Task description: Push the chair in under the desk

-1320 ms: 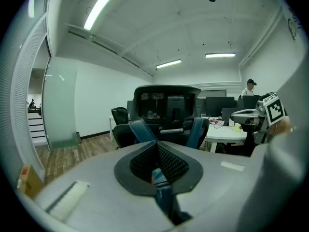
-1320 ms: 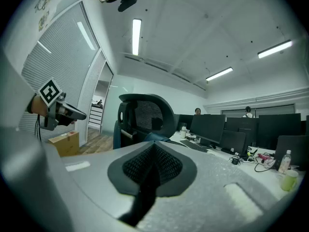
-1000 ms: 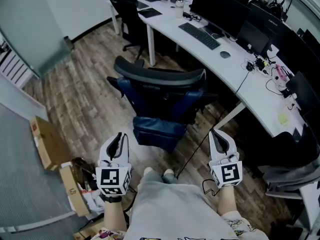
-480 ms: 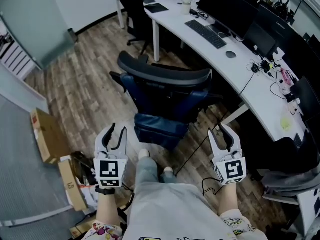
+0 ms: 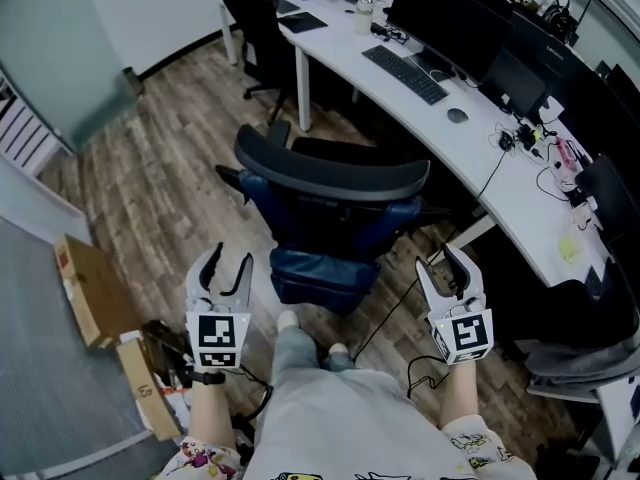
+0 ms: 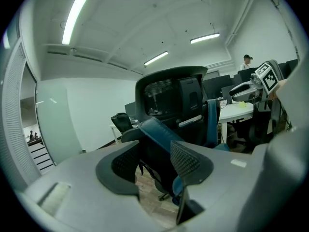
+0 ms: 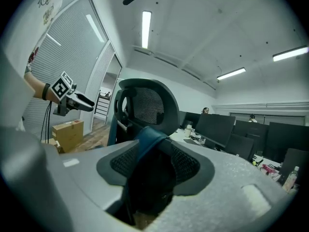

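Step in hand: the approach. The push has not begun.

Desk (image 5: 335, 53): long white top, smooth and hard, curved along its near edge, set on white legs.

Floor (image 5: 160, 168): wood-look planks, matte. Judged easy going for castors.

Chair (image 5: 335, 203): stands pulled out off the desk's near edge, well short of going under it, with its back turned to the person. The top rail is a broad dark curved band, a mesh panel sits below it, and the lower part is padded in blue. The frame looks rigid and the mesh yielding, so the rail is the better place to push.

Left gripper (image 5: 228, 258): just behind the chair's left side, not touching it. Its jaws have just been opening and stand spread. Nothing is between the textured dark pads (image 6: 186, 159); the chair back shows beyond the gap.

Right gripper (image 5: 442, 260): likewise at the right side, jaws just opened and spread, gripping nothing.

Next move calls for both grippers to advance level onto the backrest edges, seat evenly, then drive the chair straight toward the desk's near edge.
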`<move>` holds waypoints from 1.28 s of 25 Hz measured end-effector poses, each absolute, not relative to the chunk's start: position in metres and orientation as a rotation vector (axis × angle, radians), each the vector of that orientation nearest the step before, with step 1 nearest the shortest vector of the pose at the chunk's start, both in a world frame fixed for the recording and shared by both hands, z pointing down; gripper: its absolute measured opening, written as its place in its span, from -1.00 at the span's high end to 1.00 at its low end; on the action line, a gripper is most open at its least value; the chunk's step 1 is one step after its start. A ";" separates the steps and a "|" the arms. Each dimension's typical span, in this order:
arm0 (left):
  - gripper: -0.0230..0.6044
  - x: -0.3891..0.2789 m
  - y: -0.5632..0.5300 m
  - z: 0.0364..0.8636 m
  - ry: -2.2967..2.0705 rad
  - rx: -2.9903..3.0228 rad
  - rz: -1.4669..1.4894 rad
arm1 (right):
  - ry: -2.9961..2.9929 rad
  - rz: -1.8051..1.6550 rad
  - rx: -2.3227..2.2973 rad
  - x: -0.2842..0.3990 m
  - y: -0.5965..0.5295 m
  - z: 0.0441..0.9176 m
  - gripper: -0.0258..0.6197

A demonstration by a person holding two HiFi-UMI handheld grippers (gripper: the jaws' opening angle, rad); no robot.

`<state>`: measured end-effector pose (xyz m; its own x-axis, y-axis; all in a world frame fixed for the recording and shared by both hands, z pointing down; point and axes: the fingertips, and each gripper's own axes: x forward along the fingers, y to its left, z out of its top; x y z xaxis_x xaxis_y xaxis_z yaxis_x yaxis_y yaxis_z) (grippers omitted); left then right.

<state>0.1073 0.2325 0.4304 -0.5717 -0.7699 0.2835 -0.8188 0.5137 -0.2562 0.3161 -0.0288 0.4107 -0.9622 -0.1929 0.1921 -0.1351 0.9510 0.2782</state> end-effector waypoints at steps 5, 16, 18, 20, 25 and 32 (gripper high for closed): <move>0.23 0.076 0.222 0.431 -2.600 1.403 0.622 | -2.829 -0.440 0.270 0.303 -0.044 0.415 0.22; 0.08 0.024 0.193 0.447 -2.531 1.482 0.833 | -2.692 -0.604 0.296 0.272 -0.069 0.427 0.08; 0.06 0.017 0.189 0.449 -2.522 1.492 0.869 | -2.692 -0.600 0.305 0.268 -0.073 0.427 0.05; 0.03 0.010 0.186 0.452 -2.514 1.505 0.903 | -2.691 -0.597 0.313 0.264 -0.076 0.428 0.03; -0.01 -0.010 0.180 0.457 -2.489 1.543 0.982 | -2.623 -0.674 0.315 0.255 -0.081 0.435 -0.03; 0.01 -0.029 0.167 0.462 -2.451 1.574 1.141 | -2.503 -0.792 0.308 0.249 -0.086 0.442 -0.03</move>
<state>-0.0289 0.1675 0.4622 -0.4938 -0.7834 0.3775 -0.7931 0.2276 -0.5650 0.2490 -0.0862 0.4423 -0.8529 -0.3501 0.3872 -0.0638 0.8061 0.5884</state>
